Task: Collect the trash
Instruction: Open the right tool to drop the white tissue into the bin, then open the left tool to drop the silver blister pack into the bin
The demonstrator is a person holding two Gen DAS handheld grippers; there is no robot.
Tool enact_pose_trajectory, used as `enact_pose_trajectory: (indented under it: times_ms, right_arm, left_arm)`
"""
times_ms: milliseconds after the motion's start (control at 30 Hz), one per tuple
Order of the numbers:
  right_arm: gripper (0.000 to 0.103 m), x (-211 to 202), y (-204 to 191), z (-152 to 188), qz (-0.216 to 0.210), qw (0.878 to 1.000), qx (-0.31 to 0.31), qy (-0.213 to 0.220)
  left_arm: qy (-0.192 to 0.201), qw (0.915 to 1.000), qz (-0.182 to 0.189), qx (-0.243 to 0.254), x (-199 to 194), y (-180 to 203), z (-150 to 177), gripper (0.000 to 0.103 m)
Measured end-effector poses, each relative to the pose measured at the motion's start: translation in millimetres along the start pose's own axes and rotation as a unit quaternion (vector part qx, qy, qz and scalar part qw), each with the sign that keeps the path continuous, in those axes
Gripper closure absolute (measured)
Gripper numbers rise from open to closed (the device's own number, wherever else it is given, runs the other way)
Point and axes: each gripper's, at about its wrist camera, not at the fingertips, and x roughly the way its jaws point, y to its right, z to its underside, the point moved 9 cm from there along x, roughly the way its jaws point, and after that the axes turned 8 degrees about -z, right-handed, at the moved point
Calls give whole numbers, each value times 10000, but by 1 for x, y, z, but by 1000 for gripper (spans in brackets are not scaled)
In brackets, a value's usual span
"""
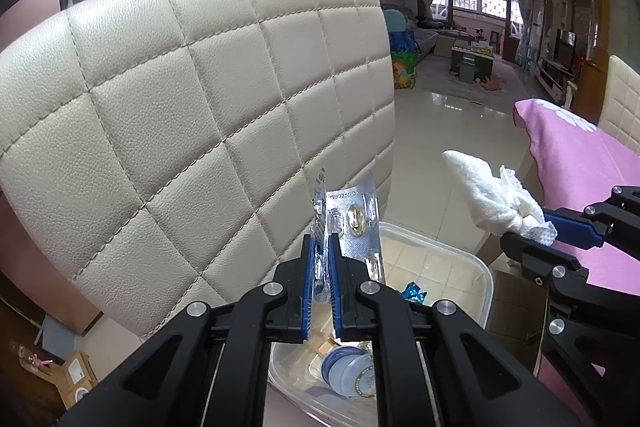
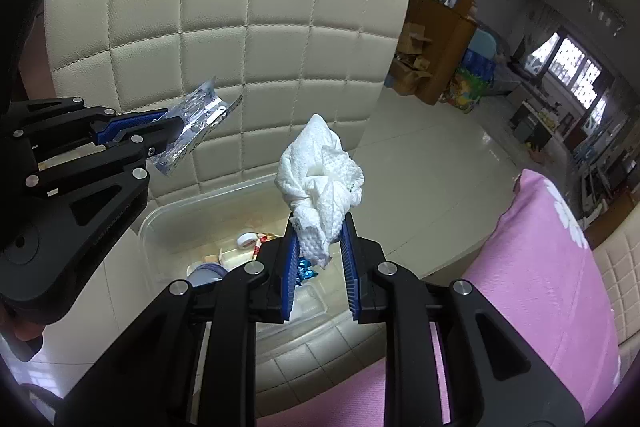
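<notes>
My left gripper (image 1: 322, 243) is shut on a silver pill blister pack (image 1: 352, 223), which sticks up between its blue pads. My right gripper (image 2: 320, 223) is shut on a crumpled white paper towel (image 2: 320, 179). Both hang over a clear plastic bin (image 2: 168, 219) in front of the chair back. In the bin lie a blue foil wrapper (image 2: 306, 271), a small tape roll (image 2: 246, 239) and a round lid (image 1: 348, 367). The right wrist view shows the left gripper (image 2: 168, 125) at the left with the blister pack (image 2: 196, 123). The left wrist view shows the right gripper (image 1: 532, 231) with the towel (image 1: 488, 187), and the bin's rim (image 1: 484, 275).
A cream quilted chair back (image 1: 200, 107) rises right behind the bin. A pink cushion (image 2: 540, 267) lies to the right, with another cream chair (image 1: 624, 99) behind it. Glossy tiled floor (image 1: 448, 131) stretches to a far living room. Cardboard boxes (image 2: 412, 67) stand by a wooden cabinet.
</notes>
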Motion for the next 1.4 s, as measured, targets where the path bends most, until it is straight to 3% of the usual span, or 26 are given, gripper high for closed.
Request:
enact_pose_trajectory:
  times_ms: [100,133,167,200,267,433,1400]
  right_arm:
    - [76,5,3,0,93,9999,30,-45]
    - [63,6,5,1,77,9999,88,-99]
    - [38,7,8,2,99,9997,161,-129]
    - [31,6,9,2,144,9997,209,-74]
    - [32,1,13,3,227,9994,244,69]
    - [32,2,19,17,356,9991,237,-82]
    - [31,0,26,28,336,9987,372,-95]
  left_arm:
    - [-43,10000,-22,-7,2,0,1,95]
    - [-58,10000,-22,-10,3,0,1,95]
    - [-66,10000,-27,-9,4,-1,2,95]
    - [-70,10000,-28,-7,4,0,2,95]
    - [-81,10000,-20,-11,6,1,3,95]
    - [-137,9999,30,-10,11,8,2,95]
    - [-218,9995,151,168,10,23,9,95]
